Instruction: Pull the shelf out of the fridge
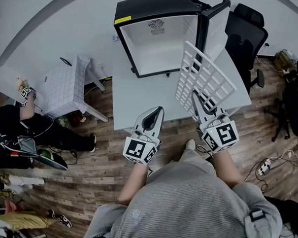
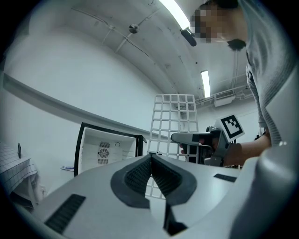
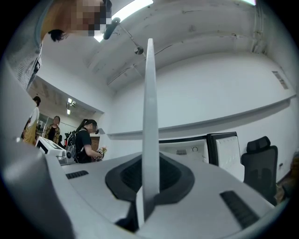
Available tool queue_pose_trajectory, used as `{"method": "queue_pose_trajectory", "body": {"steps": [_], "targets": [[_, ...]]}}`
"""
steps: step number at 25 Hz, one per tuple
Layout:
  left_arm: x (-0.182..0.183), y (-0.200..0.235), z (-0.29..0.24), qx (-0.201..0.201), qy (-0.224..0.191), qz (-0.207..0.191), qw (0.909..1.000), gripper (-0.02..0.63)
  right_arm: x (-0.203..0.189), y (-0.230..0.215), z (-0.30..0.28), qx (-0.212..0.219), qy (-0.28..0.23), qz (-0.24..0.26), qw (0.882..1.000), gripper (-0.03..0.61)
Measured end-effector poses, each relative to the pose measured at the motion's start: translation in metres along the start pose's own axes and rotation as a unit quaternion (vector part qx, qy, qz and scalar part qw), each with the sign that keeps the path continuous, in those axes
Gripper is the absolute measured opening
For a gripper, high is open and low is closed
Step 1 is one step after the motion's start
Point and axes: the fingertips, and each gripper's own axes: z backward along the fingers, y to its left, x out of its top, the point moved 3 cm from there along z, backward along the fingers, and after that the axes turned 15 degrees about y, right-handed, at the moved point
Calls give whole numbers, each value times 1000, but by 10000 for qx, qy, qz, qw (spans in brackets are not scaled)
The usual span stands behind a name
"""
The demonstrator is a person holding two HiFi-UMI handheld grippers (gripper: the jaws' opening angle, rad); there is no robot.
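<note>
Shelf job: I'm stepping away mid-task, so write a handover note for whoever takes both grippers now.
Right gripper: shut on the shelf at its edge, holding it tilted above the table.
Left gripper: shut, empty, beside it.
Fridge: door open, no shelf visible inside.
Done: shelf is out.
Left: probably just set it down.

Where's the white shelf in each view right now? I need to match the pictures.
Head view: shelf right of centre, tilted, in front of the open fridge, clamped by the right gripper.
Left gripper view: shelf centre right, an upright grid.
Right gripper view: edge-on white strip up the middle.
Shared landmark: the fridge.
</note>
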Motion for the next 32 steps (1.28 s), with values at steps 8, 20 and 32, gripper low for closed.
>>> {"method": "queue_pose_trajectory", "body": {"steps": [8,20,32], "targets": [[-1,3,-3,3,0,4,10000,12,7,-2,-2,49,-99,11,9999,32],[-1,3,-7,14,14,13,10000,12,7,-6,-5,92,-95,-66,9999,32],[-3,2,-13,-20,-4,2,10000,12,6,-11,-7,43,-99,-70,9999,32]]}}
